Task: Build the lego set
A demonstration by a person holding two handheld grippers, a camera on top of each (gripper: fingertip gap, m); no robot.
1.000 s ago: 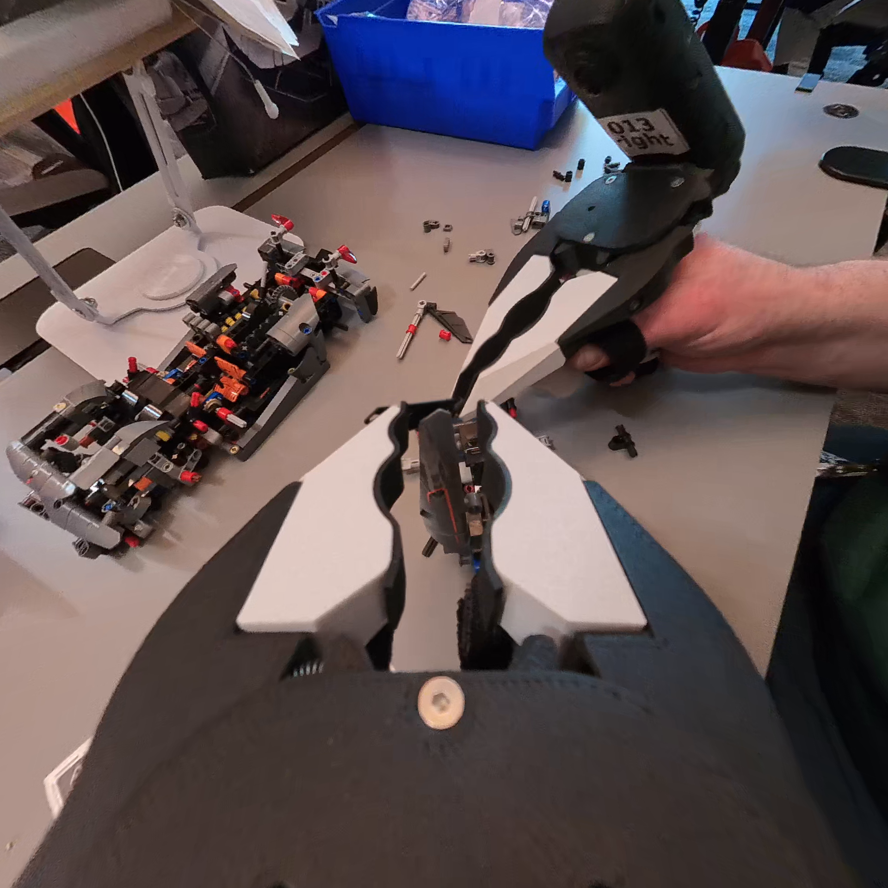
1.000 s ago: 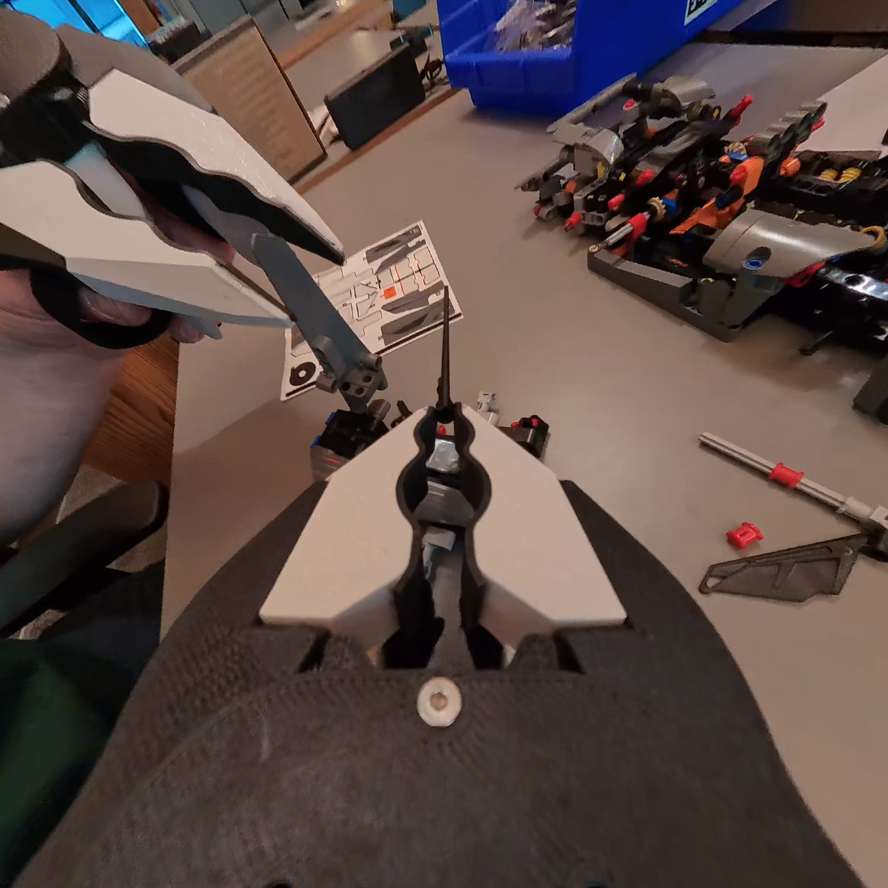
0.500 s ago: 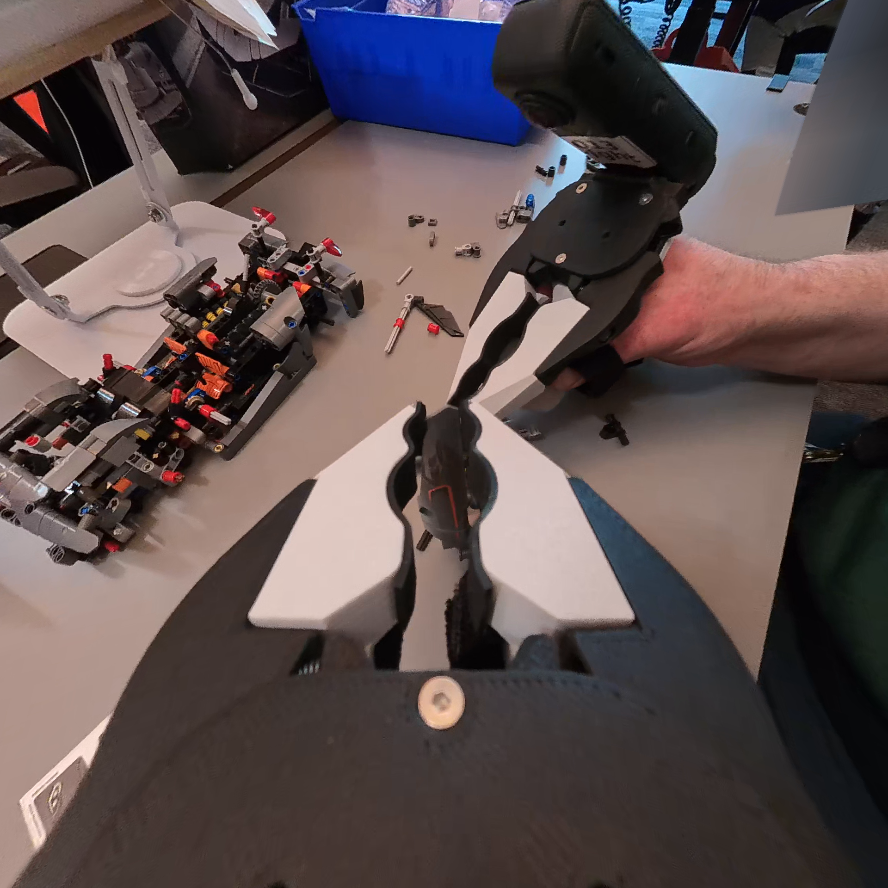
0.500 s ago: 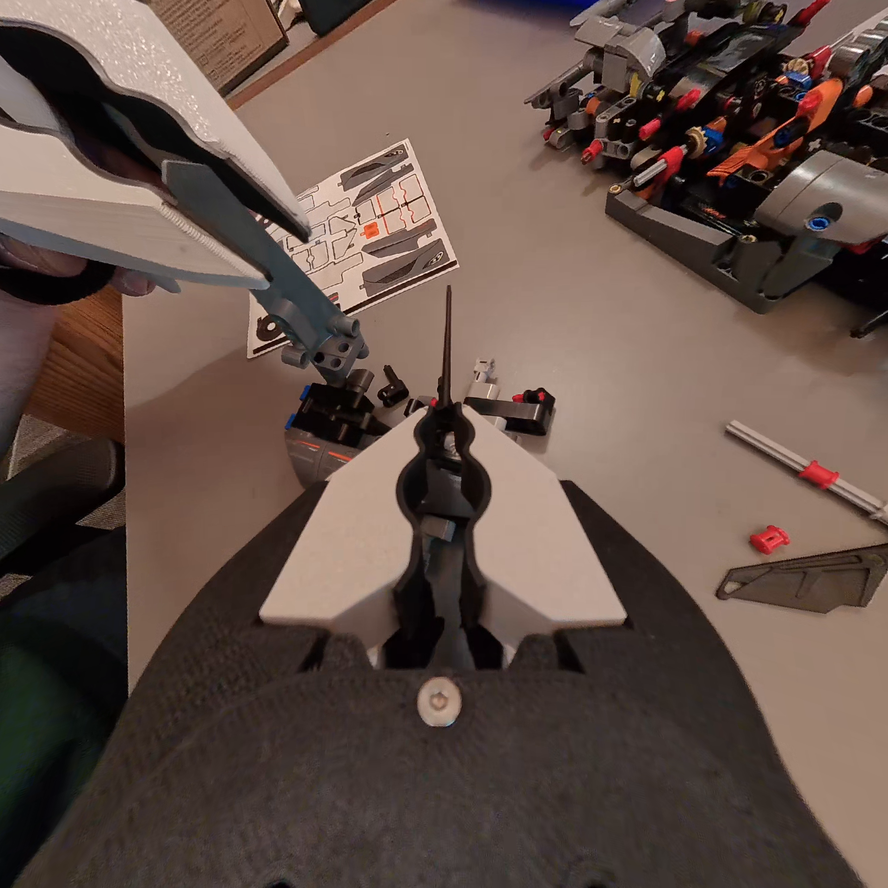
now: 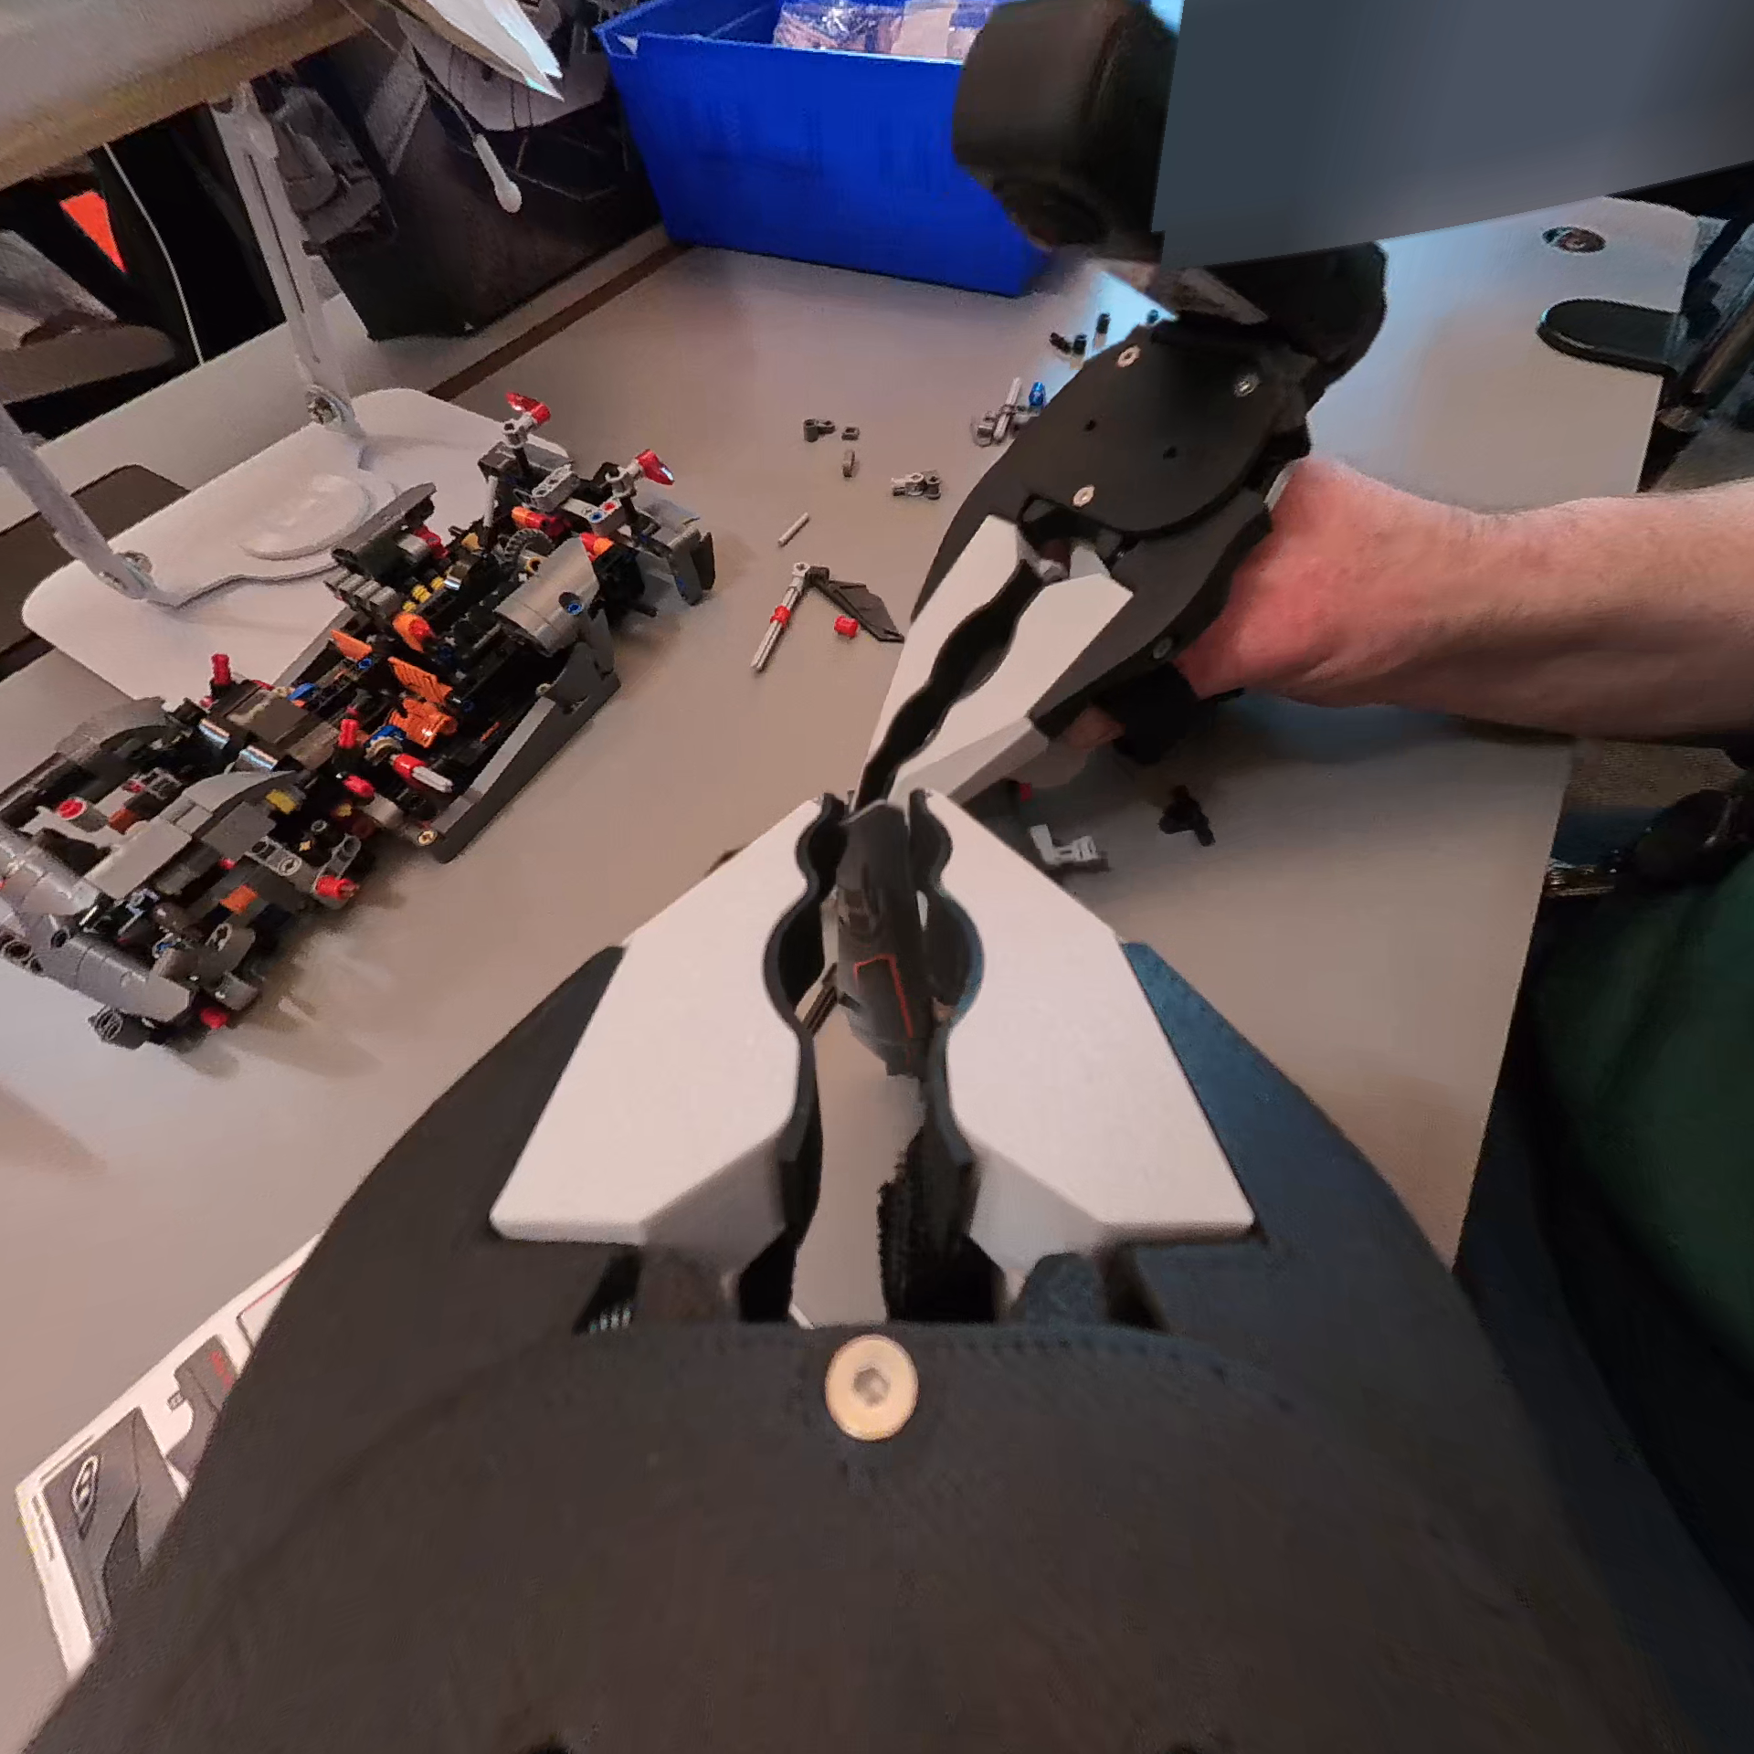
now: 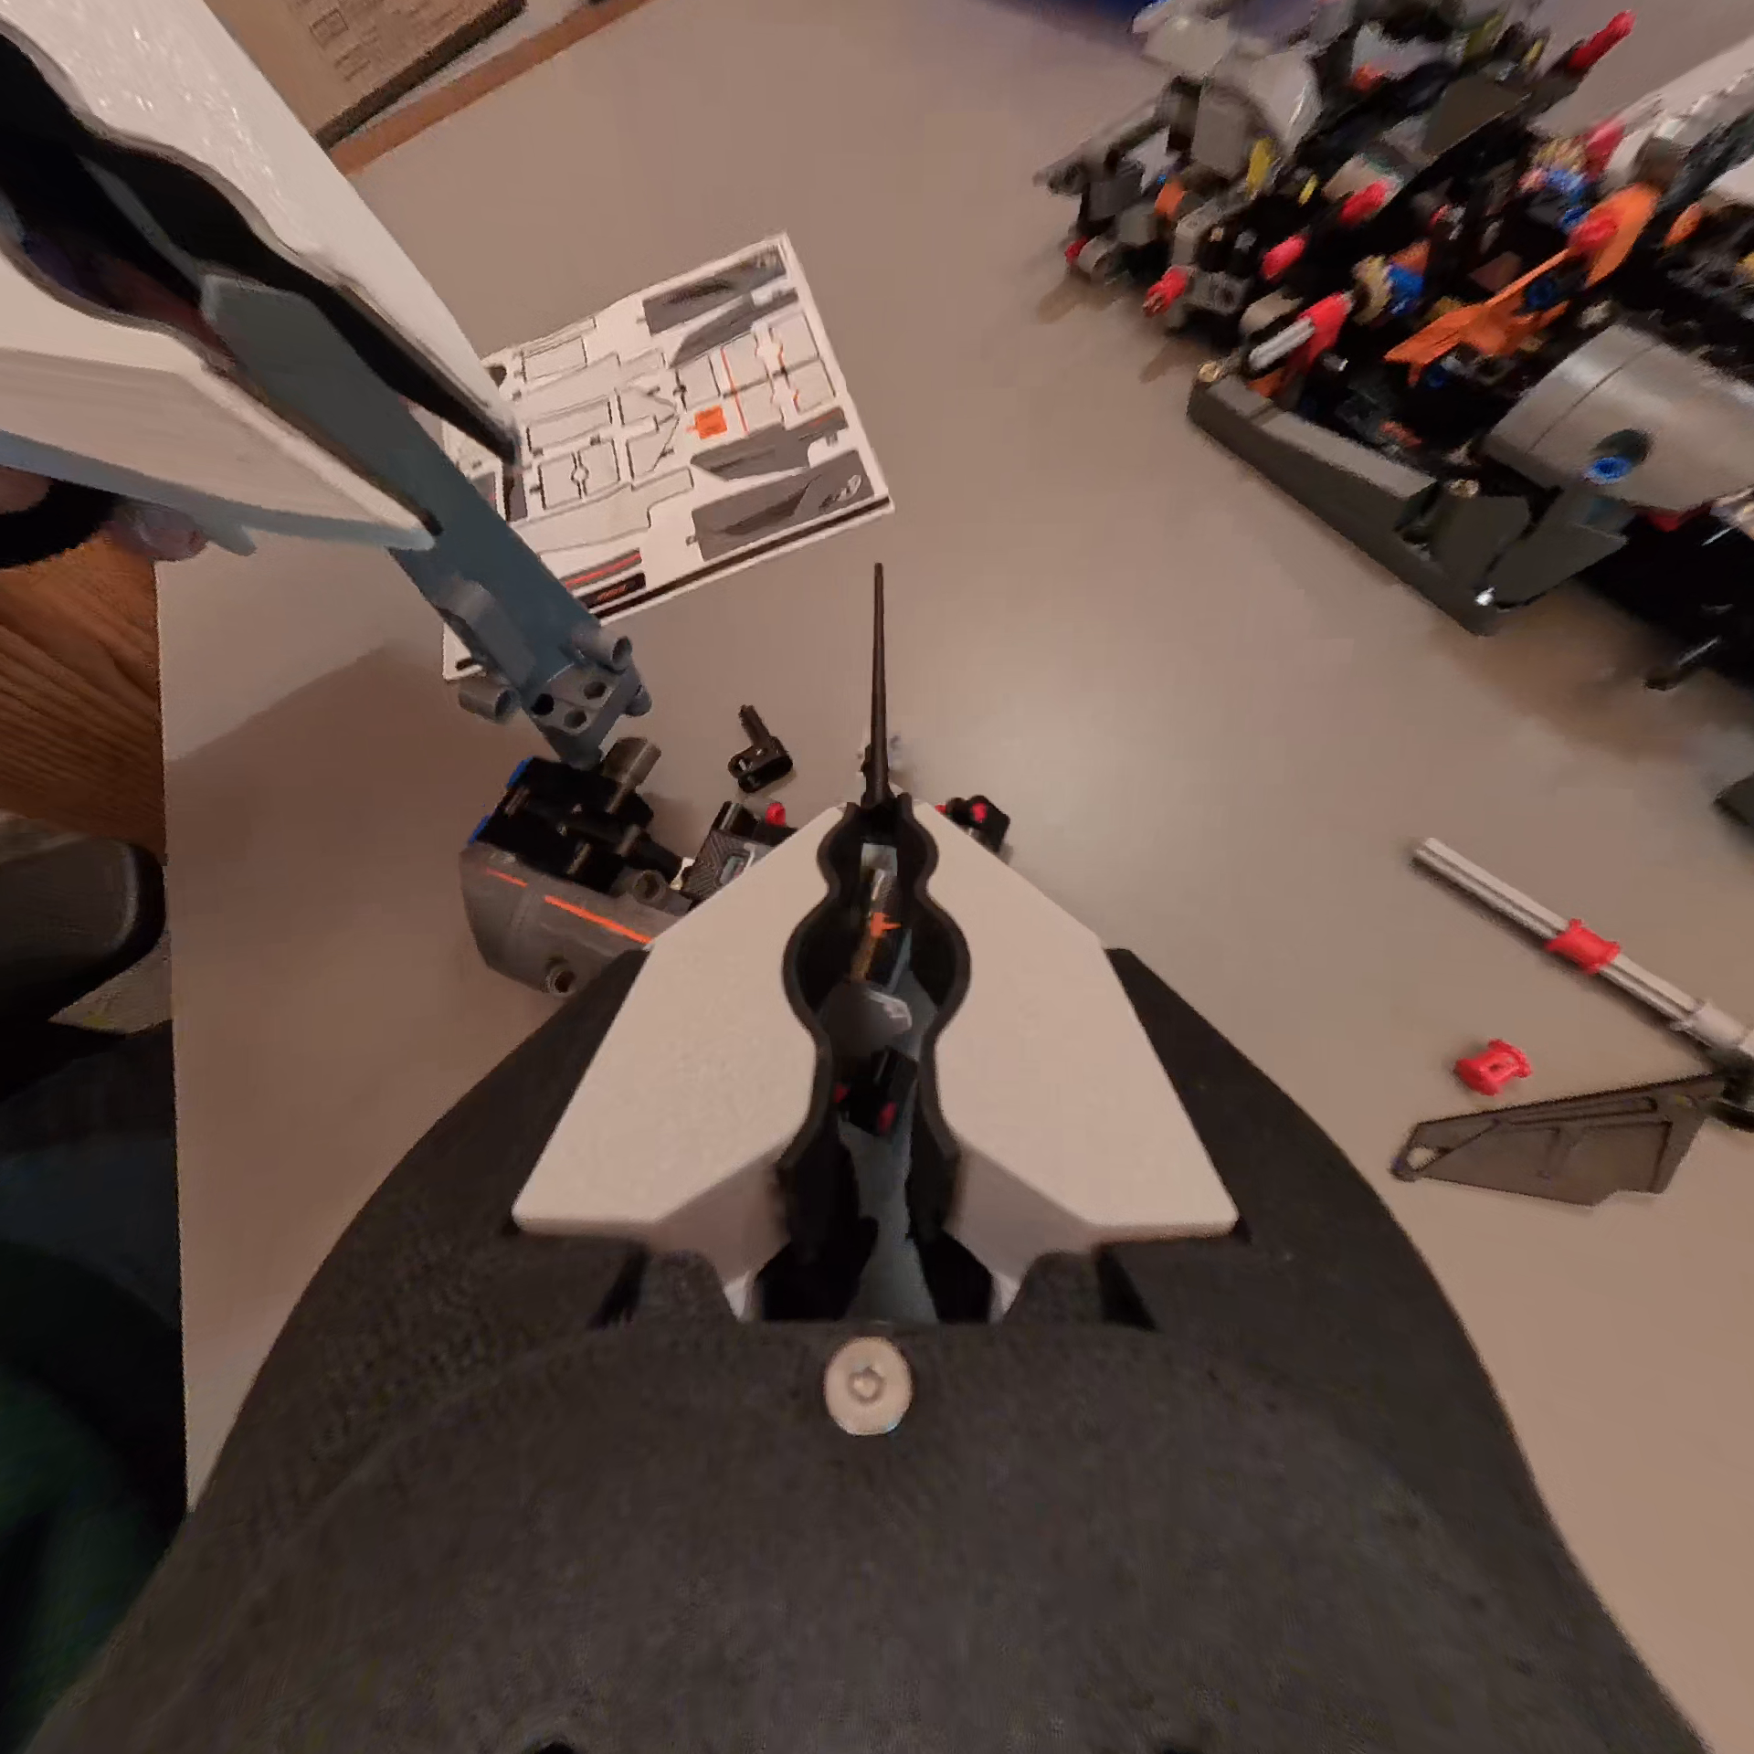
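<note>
Lego car (image 5: 313,702) sits on the table (image 5: 664,399), left of frame in the left wrist view. Left gripper (image 5: 868,816) has jaws clenched on a grey panel (image 6: 418,484), its holed end just above a sub-assembly (image 6: 560,883). Right gripper (image 6: 878,807) has jaws clenched on a thin black piece (image 6: 878,664). Sticker sheet (image 6: 683,418) lies behind.

The right gripper (image 6: 878,816) pinches a thin black spike (image 6: 878,683) pointing forward. At upper left, the left gripper (image 6: 418,475) grips a grey-blue beam (image 6: 456,531) above a dark sub-assembly (image 6: 569,873) on the table (image 6: 1091,664).
</note>
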